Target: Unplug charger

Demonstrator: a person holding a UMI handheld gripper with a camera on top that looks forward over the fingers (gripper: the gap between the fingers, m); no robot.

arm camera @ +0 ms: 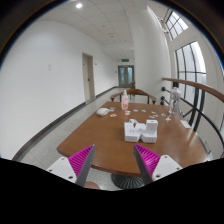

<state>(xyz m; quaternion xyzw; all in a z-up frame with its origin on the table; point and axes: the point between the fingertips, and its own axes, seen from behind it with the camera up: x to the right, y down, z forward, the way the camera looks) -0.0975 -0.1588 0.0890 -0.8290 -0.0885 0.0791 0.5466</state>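
Observation:
My gripper (113,162) is open and empty, its two magenta pads (80,160) wide apart above the near edge of a brown wooden table (100,140). On the table beyond the fingers stands a cluster of white box-like items (140,129), possibly the charger and its socket block, but I cannot tell which is which. Nothing stands between the fingers.
More small items lie farther along the table, among them a bottle with a red part (125,102) and a white object (103,112). A black table base (127,181) shows below the edge. Chairs (175,105) stand at the right by tall windows. A door (126,76) closes the corridor's far end.

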